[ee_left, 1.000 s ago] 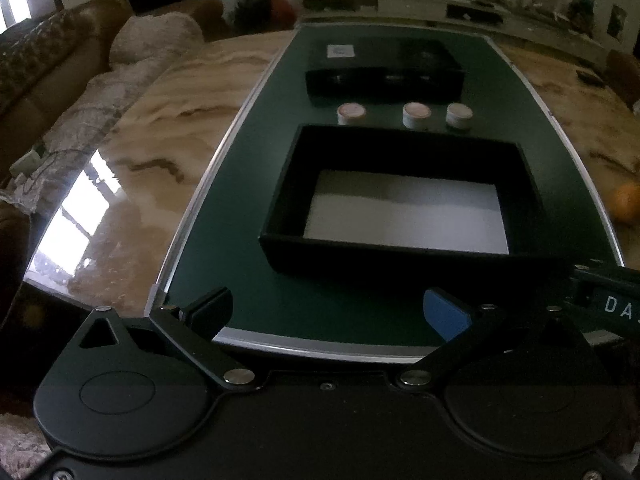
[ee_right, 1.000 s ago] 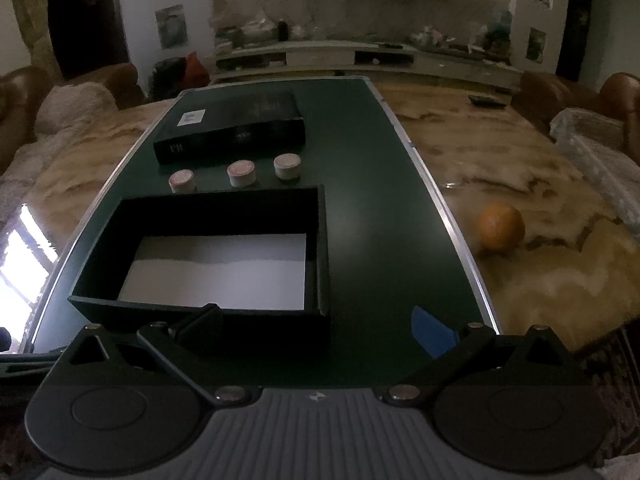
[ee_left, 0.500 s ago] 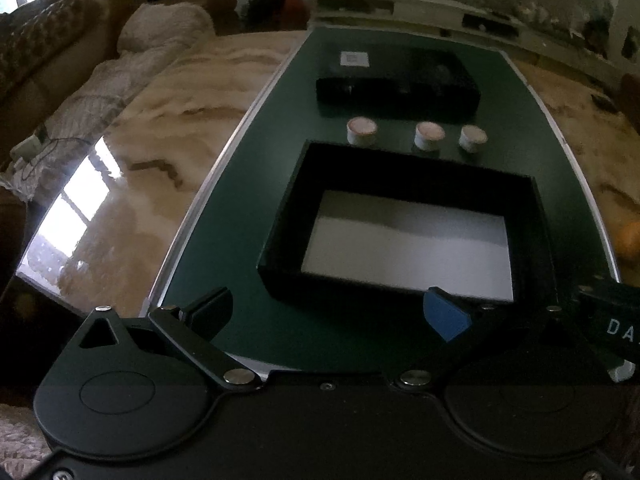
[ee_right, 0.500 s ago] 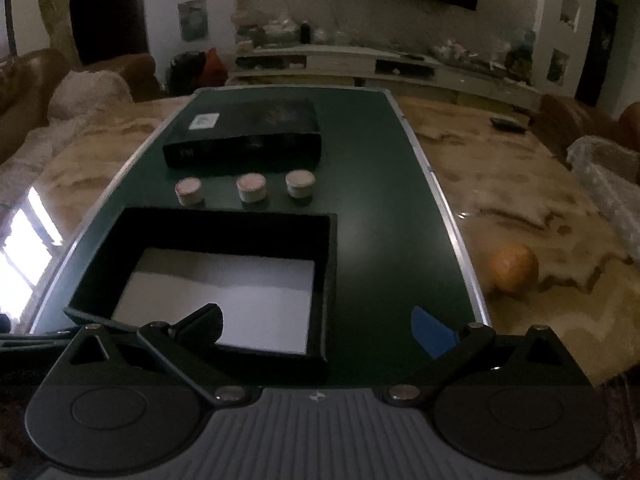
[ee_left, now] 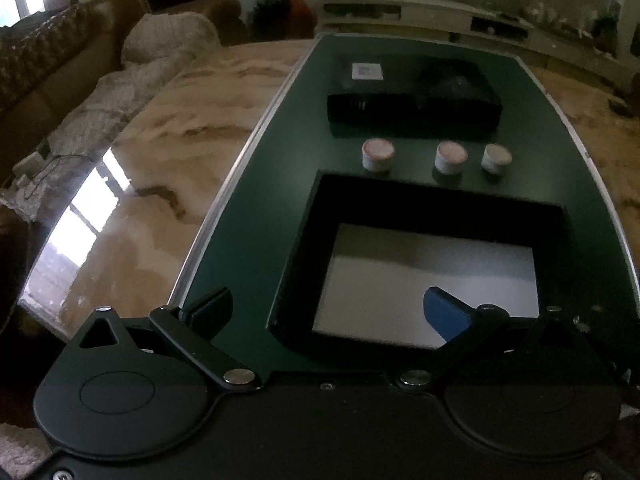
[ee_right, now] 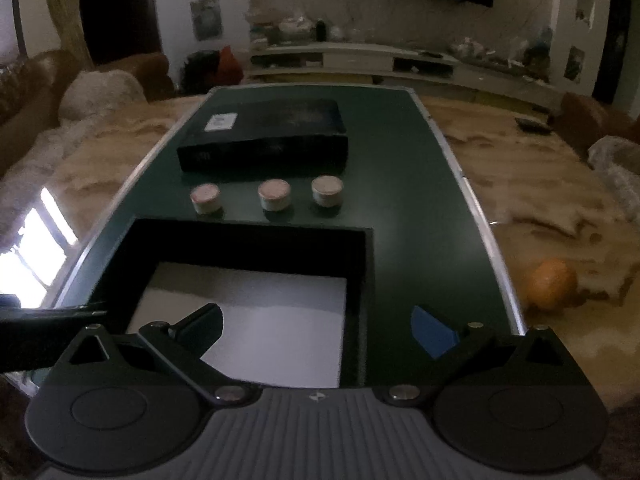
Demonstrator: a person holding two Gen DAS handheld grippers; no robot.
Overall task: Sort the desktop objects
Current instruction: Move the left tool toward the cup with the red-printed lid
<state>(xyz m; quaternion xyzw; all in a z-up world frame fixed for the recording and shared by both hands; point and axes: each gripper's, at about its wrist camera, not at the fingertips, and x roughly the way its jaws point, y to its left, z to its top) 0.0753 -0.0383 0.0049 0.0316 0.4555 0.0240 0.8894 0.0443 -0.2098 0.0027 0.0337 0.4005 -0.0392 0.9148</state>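
Dim living room, marble tabletop (ee_right: 532, 184) under green mat (ee_right: 404, 208); mid-frame on mat, open black tray (ee_right: 360, 276) with white floor, three small capped jars (ee_right: 274, 195) in a row just beyond, closed black box (ee_right: 264, 140) above them. Left gripper (ee_left: 326, 310) low in frame, fingers spread wide, holding nothing; right gripper (ee_right: 318, 326) likewise wide and empty; orange (ee_right: 551, 283) at right on marble.

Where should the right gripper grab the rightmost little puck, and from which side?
Probably from above, fingers closing across the round side wall of the rightmost puck. It stands upright on the green mat, apart from the middle puck, with bare mat to its right. The closed box stands close behind and the open tray just in front, so span it left to right.
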